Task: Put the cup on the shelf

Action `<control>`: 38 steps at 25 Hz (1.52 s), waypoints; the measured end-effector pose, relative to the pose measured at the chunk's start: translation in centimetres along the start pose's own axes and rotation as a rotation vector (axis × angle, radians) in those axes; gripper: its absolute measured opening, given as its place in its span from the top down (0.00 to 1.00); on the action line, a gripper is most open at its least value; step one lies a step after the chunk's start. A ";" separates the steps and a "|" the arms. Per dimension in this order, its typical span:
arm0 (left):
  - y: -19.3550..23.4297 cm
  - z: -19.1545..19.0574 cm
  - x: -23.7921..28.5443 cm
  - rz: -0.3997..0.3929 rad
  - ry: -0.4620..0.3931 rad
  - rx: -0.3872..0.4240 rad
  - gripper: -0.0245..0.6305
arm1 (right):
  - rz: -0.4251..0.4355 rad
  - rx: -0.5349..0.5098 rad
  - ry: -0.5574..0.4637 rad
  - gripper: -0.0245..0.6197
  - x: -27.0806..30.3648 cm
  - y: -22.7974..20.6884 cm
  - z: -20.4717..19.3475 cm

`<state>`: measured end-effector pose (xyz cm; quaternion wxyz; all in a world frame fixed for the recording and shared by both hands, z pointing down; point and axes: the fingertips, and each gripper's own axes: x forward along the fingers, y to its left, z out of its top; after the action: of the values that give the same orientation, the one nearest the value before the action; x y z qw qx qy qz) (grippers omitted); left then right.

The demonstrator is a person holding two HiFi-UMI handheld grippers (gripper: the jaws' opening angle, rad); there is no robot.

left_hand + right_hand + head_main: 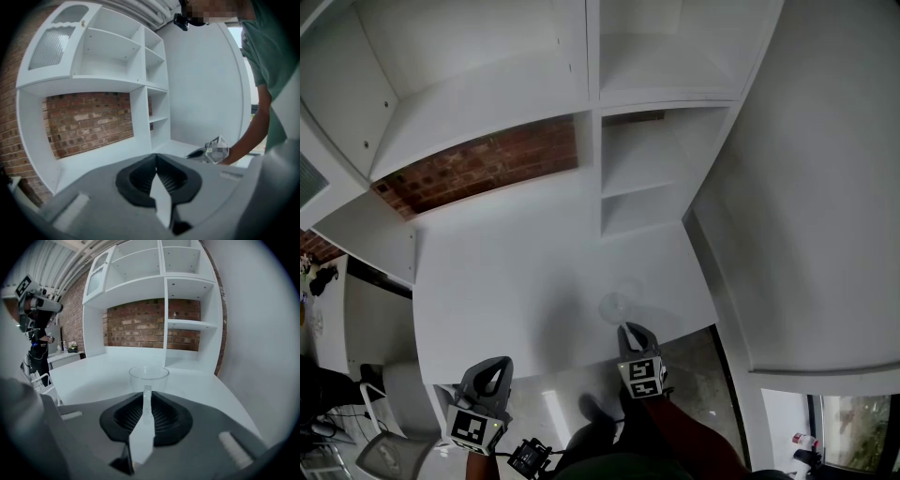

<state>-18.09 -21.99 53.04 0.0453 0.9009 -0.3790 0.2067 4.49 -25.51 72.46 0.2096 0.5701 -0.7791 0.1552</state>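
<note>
Right gripper view: right gripper, jaws pinched on the thin handle of the clear cup. The cup is upright, just past the jaw tips, over the white desk near its front edge. White shelf unit stands beyond, well apart, with the brick wall behind.

Left gripper view: left gripper, jaws together, empty, low at the desk's front.

in front of you a white desk runs back to a brick wall and, at its right rear, meets a stack of white shelves. a clear cup stands upright on the desk near its front edge, toward the right.
</note>
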 end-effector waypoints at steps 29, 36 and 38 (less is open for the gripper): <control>0.8 2.1 2.4 -0.011 -0.014 0.012 0.96 | -0.049 0.013 -0.212 0.88 -0.5 -5.6 8.5; 1.4 3.6 3.6 -0.003 -0.025 0.013 0.96 | -0.076 0.010 -0.273 0.88 -0.5 -8.3 12.4; 1.6 4.2 4.0 -0.002 -0.032 0.015 0.96 | -0.081 0.004 -0.294 0.88 -0.6 -9.2 13.9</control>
<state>-15.28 -26.80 50.77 0.0327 0.9047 -0.3774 0.1949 11.31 -34.49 60.17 0.0981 0.6180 -0.7775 0.0628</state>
